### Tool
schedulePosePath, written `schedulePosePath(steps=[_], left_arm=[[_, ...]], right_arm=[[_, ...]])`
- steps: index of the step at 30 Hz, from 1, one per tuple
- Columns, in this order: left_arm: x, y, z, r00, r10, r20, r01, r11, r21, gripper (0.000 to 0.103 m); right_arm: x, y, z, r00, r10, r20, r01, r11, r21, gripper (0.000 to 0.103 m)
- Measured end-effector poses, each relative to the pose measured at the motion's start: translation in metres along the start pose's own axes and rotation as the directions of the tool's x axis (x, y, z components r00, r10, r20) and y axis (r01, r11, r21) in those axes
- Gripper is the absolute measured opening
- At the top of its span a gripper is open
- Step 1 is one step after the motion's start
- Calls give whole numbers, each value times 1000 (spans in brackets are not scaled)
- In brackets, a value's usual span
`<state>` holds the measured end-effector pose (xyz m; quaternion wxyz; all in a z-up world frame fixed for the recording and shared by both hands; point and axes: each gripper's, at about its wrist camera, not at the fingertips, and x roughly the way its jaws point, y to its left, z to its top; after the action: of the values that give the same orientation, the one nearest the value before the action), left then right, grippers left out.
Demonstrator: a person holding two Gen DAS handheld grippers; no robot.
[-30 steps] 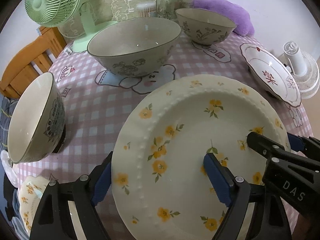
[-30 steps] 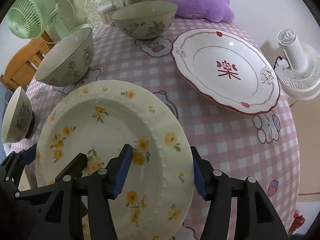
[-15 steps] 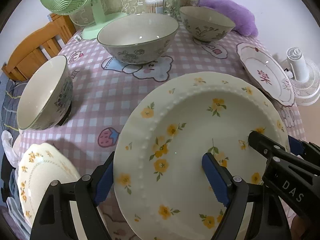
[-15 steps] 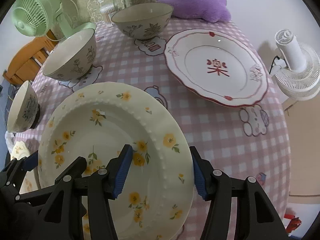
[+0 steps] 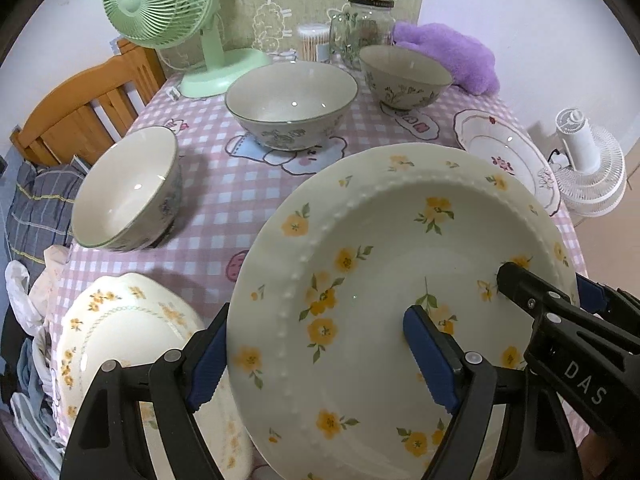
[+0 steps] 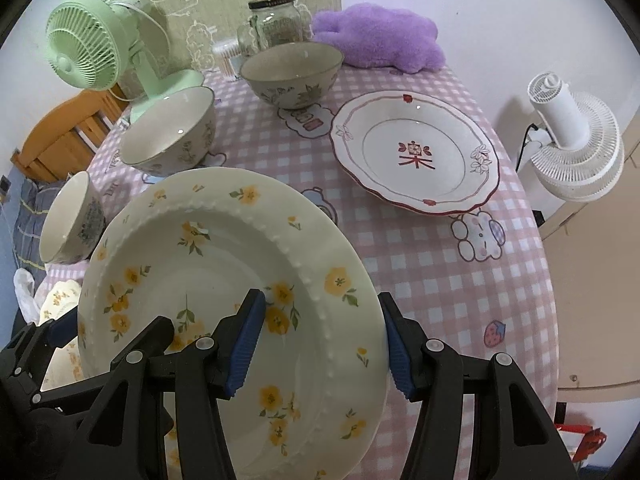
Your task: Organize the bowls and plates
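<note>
A round table with a pink checked cloth point(image 5: 248, 184) stands by a wall, and it is crowded. We see three bowls on it: a big bowl point(image 5: 291, 104) in the middle, a leafy bowl point(image 5: 405, 76) at the back and a small bowl point(image 5: 127, 188) near the left edge. A red-rimmed plate point(image 6: 416, 156) sits on the right side, with a white fan point(image 6: 576, 148) just past the table edge. A green fan point(image 5: 160, 4) and a glass jar point(image 5: 366, 24) stand at the back.

We are holding the yellow flower plate point(image 5: 400, 292) up over the near part of the table, tilted. Our left gripper point(image 5: 316, 356) has one pad under the left rim and one on the inside of the plate. Our right gripper point(image 6: 320, 344) pinches the right rim the same way. Both look closed on the plate. Another flower plate point(image 5: 120, 340) lies low on the left, near the table edge.

What could go wrong? The plate is smooth and heavy, and we think it could slip if one side lets go too soon. If our two hands move apart or twist, the rim could pop out of the pads. If we swing it left too low, it could bump the small bowl. Set down hard on the other flower plate, it could chip, or push that plate off the edge.
</note>
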<state>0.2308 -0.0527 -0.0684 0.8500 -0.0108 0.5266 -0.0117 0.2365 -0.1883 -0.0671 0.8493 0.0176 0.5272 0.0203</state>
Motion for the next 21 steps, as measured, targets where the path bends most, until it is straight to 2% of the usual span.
schedulePosePath(steps=[11, 21], left_arm=[[-28, 42, -20, 999, -41, 34, 41, 999, 20, 83], [-37, 84, -36, 998, -50, 32, 50, 998, 27, 83]], right_arm=[[-34, 41, -23, 999, -35, 36, 34, 999, 28, 60], [-42, 87, -45, 998, -53, 29, 52, 998, 40, 60]])
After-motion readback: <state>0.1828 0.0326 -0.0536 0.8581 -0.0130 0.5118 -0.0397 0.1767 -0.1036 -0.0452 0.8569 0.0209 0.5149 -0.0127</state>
